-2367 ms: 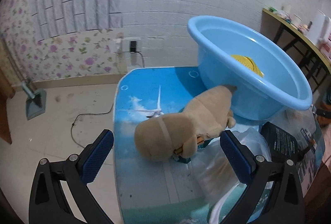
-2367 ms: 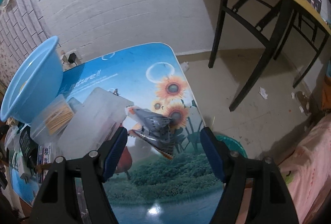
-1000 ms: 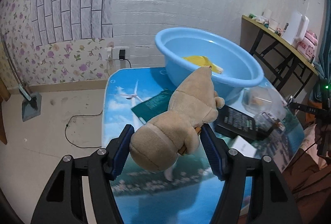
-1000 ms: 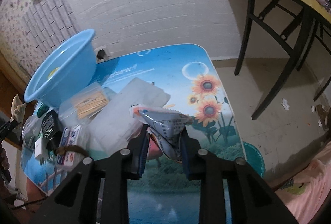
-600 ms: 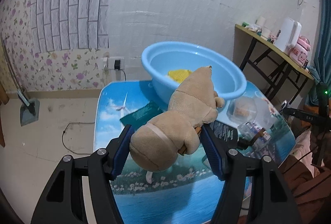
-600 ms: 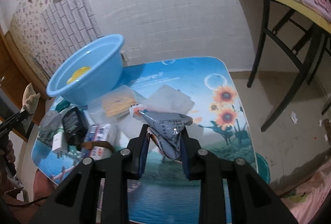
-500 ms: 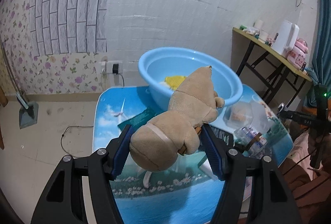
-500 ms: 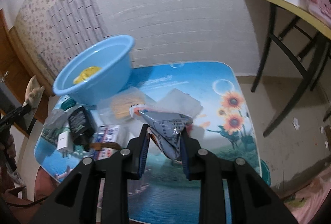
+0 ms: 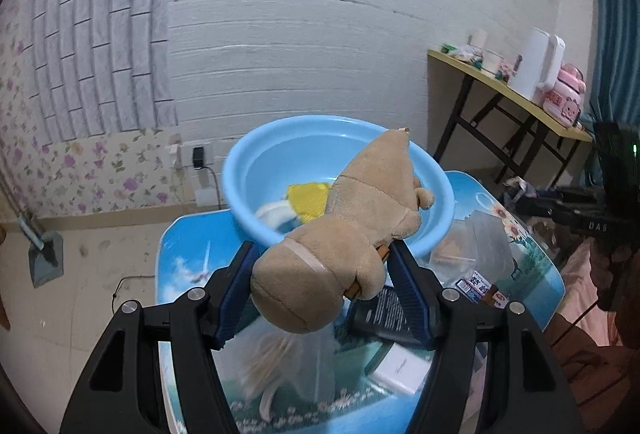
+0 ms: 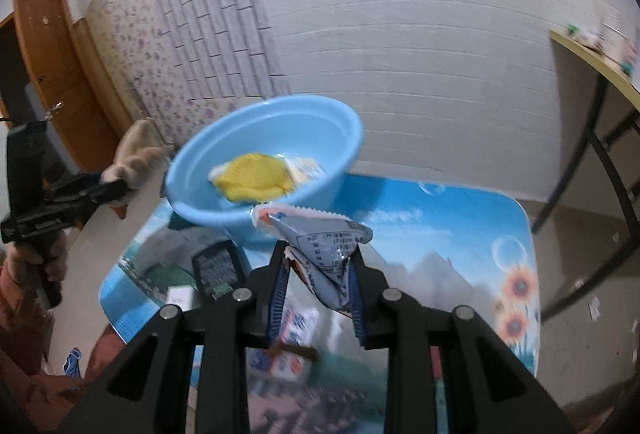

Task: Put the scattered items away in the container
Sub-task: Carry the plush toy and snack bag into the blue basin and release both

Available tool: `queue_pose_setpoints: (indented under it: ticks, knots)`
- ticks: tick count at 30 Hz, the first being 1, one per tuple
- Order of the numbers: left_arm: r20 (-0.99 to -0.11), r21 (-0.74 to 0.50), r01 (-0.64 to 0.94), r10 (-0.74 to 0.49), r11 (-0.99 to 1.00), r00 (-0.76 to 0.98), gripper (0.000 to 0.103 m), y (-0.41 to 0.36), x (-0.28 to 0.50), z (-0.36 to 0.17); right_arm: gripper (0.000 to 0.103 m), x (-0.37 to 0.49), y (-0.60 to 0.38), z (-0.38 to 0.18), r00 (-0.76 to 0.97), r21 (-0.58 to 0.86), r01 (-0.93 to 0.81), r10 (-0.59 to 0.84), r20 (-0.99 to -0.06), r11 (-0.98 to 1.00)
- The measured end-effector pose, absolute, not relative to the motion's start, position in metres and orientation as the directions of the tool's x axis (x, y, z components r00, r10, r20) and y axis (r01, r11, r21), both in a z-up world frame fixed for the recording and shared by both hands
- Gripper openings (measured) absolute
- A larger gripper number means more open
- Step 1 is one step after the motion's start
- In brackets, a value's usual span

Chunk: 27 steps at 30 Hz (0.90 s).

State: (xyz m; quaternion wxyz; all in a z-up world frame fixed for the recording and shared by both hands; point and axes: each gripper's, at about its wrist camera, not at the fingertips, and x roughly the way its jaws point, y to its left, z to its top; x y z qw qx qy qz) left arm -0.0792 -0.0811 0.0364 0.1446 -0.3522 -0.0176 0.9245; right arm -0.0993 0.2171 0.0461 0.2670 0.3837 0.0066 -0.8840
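Plush toy (image 9: 348,242): tan, centre of the left wrist view, clamped between the two blue pads of the left tongs (image 9: 320,282); its narrow end points up over the basin, its rounded end hangs low between the pads and hides the worktop beneath.
Plush toy, other view: at the left edge of the right wrist view only a blurred tan part (image 10: 134,157) shows beyond the left tongs (image 10: 108,189).
Snack packet (image 10: 320,250): crumpled, silvery-grey with small print, centre of the right wrist view, pinched by the right tongs (image 10: 318,298), which are closed tight on its lower part; its upper edge overlaps the basin's near wall in the picture.
Basin (image 9: 240,189): light blue, round, on the far part of the worktop, above centre in both views; in the left wrist view its near rim is partly covered by the toy.
Basin contents: a yellow mesh item (image 10: 252,177) and a pale packet (image 10: 304,167) lie inside; the print on the packet is too blurred to read.
Worktop (image 10: 440,222): printed with sky and sunflowers; a black packet (image 10: 218,270) and a white box (image 9: 400,368) lie near the tongs, and clear plastic containers (image 9: 476,250) are smeared by blur.
Right tongs, left wrist view: at the right edge (image 9: 520,193), tips partly cut off.
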Motion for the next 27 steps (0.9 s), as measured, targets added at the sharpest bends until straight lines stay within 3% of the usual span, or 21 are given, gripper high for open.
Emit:
queue_pose_setpoints:
  ticks: [19, 27]
  knots:
    - [-0.758, -0.122, -0.467, 0.386, -0.876, -0.526, 0.066, -0.029, -0.162, 0.006, 0.027, -0.177, 0.164, 0.060, -0.516, 0.090, 0.583, -0.454, -0.727, -0.807]
    - [-0.788, -0.134, -0.495, 0.395, -0.859, -0.472, 0.068, -0.018, -0.172, -0.011, 0.027, -0.188, 0.150, 0.051, -0.465, 0.125, 0.605, -0.476, -0.747, -0.787]
